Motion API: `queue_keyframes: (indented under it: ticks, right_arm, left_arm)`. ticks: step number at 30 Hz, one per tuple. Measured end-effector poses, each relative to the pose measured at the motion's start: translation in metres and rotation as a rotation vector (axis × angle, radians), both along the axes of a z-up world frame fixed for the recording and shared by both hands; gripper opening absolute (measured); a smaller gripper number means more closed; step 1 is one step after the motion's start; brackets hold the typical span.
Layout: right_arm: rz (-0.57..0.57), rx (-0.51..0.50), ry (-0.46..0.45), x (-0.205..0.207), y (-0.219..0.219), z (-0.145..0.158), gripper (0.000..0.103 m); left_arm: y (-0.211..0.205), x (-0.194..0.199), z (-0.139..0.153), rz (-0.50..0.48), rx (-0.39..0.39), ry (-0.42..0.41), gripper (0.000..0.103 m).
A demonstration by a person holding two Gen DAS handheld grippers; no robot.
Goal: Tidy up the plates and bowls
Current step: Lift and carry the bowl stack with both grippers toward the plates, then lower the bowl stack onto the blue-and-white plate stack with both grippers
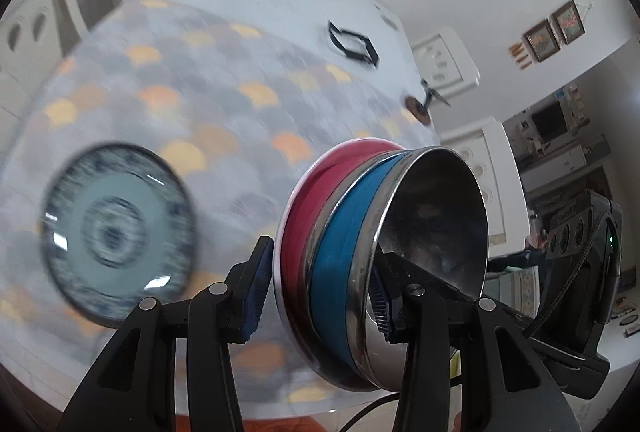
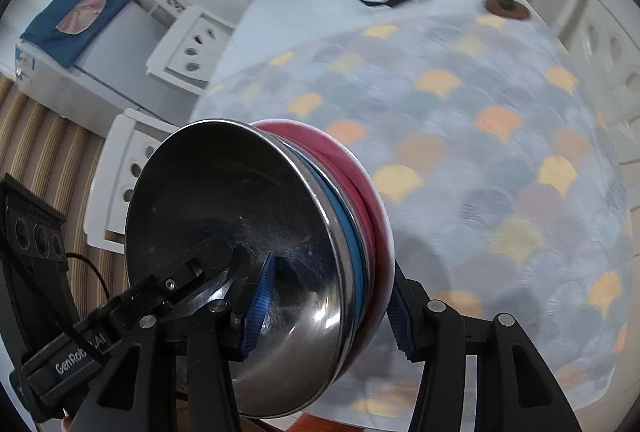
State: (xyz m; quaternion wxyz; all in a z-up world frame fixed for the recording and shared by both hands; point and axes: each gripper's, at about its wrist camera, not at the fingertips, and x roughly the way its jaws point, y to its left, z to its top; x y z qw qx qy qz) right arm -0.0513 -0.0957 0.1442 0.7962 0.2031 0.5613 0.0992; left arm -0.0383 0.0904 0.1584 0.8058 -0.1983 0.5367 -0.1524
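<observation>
now bowl stack (image 1: 384, 256) between both tongs

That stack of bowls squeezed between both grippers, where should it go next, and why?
Probably over to the patterned blue plate and down onto it. The stack, a steel bowl over blue and pink ones, hangs tilted above the tablecloth, clamped at opposite rims by the left gripper and right gripper. That plate is the only other dish visible, so stacking there seems sensible.

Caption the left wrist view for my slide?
Left gripper clamps a nested steel, blue and pink bowl stack above a patterned plate.
</observation>
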Motion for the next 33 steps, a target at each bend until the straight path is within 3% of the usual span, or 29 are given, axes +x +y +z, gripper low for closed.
queue_keyframes:
  ticks: [6, 13, 19, 24, 29, 33]
  right_arm:
    - [0.030, 0.016, -0.001, 0.019, 0.073, 0.010, 0.051]
    - [0.059, 0.003, 0.107, 0.034, 0.137, -0.031, 0.051]
    - [0.048, -0.027, 0.210, 0.049, 0.157, -0.068, 0.051]
    - [0.029, -0.025, 0.252, 0.052, 0.158, -0.082, 0.051]
    - [0.021, -0.019, 0.254, 0.052, 0.160, -0.081, 0.051]
    - [0.036, -0.071, 0.200, 0.044, 0.162, -0.060, 0.051]
  left_arm:
    - [0.071, 0.005, 0.008, 0.013, 0.046, -0.008, 0.040]
    - [0.130, 0.014, -0.032, 0.027, 0.047, 0.083, 0.040]
    - [0.154, 0.022, -0.071, 0.001, 0.023, 0.159, 0.040]
    - [0.161, 0.027, -0.081, -0.005, -0.002, 0.178, 0.040]
    - [0.173, 0.026, -0.078, 0.002, -0.023, 0.154, 0.040]
    - [0.188, 0.021, -0.060, 0.005, -0.031, 0.069, 0.040]
